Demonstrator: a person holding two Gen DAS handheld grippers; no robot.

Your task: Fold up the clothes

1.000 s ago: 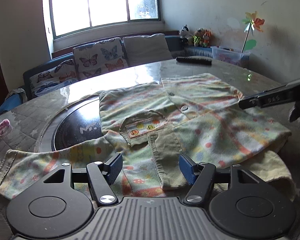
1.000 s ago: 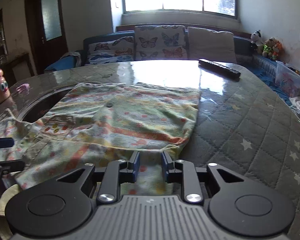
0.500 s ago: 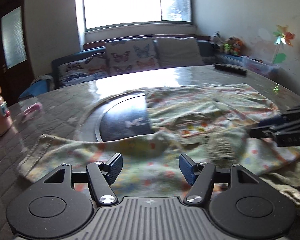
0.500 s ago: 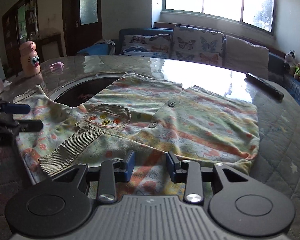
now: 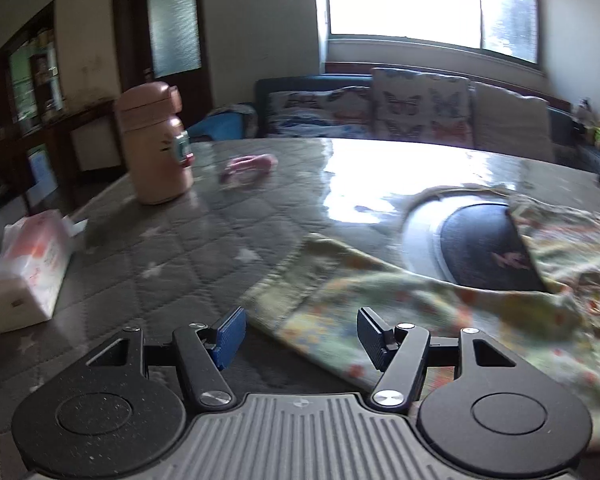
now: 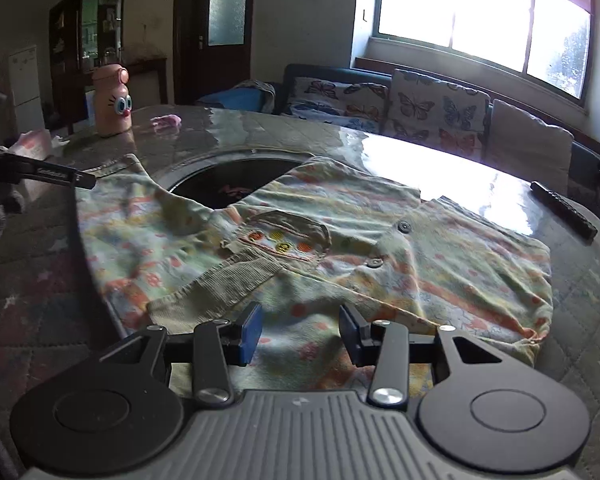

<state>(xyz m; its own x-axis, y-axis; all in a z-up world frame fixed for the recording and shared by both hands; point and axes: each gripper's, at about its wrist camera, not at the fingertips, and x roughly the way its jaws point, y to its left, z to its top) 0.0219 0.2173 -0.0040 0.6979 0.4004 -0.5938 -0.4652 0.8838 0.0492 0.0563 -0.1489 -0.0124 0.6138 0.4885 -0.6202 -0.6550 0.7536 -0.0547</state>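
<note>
A small patterned shirt (image 6: pixel 340 248) with a chest pocket and buttons lies spread on the quilted table (image 6: pixel 580 300). Its left sleeve (image 5: pixel 340 292) stretches out flat toward the table's left side. My left gripper (image 5: pixel 300 334) hovers open over the cuff end of that sleeve, the cloth lying below and between the blue pads without being pinched. Its fingers (image 6: pixel 60 174) show at the left edge of the right wrist view. My right gripper (image 6: pixel 300 334) sits just above the shirt's near hem. Its jaws are opening and the pads are off the cloth.
A pink cartoon bottle (image 5: pixel 156 140), a tissue pack (image 5: pixel 28 272) and a small pink item (image 5: pixel 248 164) sit on the table's left side. A black remote (image 6: pixel 564 212) lies far right. A dark round inset (image 6: pixel 228 180) is partly under the shirt. A sofa stands behind.
My left gripper swung left from the shirt's front to the sleeve's end, still open. The right gripper's jaws widened from nearly shut, and it turned left along the hem.
</note>
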